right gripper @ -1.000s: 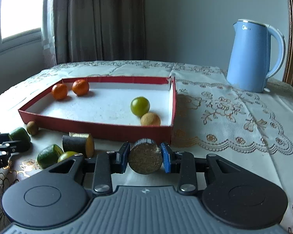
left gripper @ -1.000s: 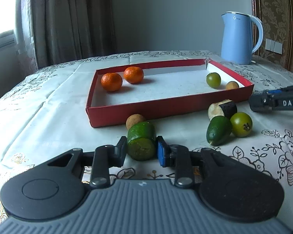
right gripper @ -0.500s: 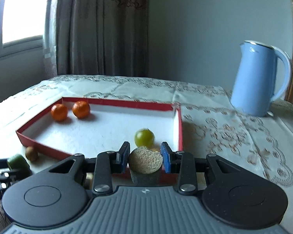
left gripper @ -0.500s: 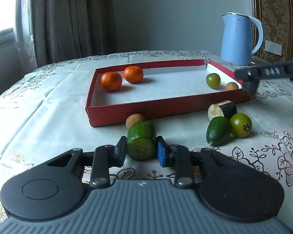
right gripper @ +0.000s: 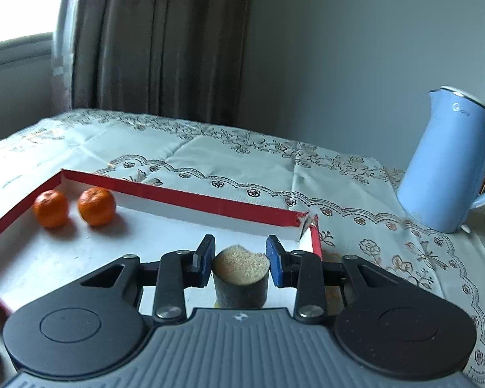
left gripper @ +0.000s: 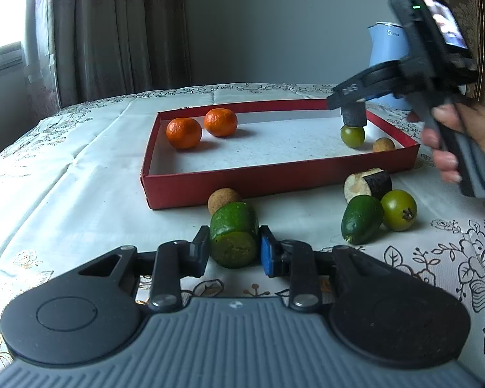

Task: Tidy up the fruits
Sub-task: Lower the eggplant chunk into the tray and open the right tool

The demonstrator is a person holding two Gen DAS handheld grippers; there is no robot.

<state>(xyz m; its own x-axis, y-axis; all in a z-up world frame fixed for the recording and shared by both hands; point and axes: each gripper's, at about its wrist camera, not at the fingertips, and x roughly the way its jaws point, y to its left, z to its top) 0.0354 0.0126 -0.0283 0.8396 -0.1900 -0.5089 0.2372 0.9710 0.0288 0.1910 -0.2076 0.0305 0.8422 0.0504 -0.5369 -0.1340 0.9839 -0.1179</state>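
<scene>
My left gripper (left gripper: 234,253) is shut on a cut green fruit piece (left gripper: 233,234) low over the tablecloth, in front of the red box (left gripper: 268,181). My right gripper (right gripper: 241,258) holds a dark-skinned fruit chunk with a pale cut top (right gripper: 241,278) over the box's right end; its jaws look slightly parted from the chunk. In the left wrist view the right gripper (left gripper: 354,105) and chunk (left gripper: 354,116) hang just above a green round fruit (left gripper: 352,135). Two oranges (left gripper: 184,133) (left gripper: 220,122) and a tan ball (left gripper: 383,145) lie in the box.
In front of the box lie a tan ball (left gripper: 223,199), a dark-skinned chunk (left gripper: 368,184), a green oval fruit (left gripper: 360,223) and a green round fruit (left gripper: 398,209). A blue kettle (right gripper: 449,161) stands at the back right. A torn box corner (right gripper: 307,223) is just ahead of the right gripper.
My right gripper rose from the table and carried the dark chunk forward over the box's right end, above the green round fruit. My left gripper stayed still with its green piece.
</scene>
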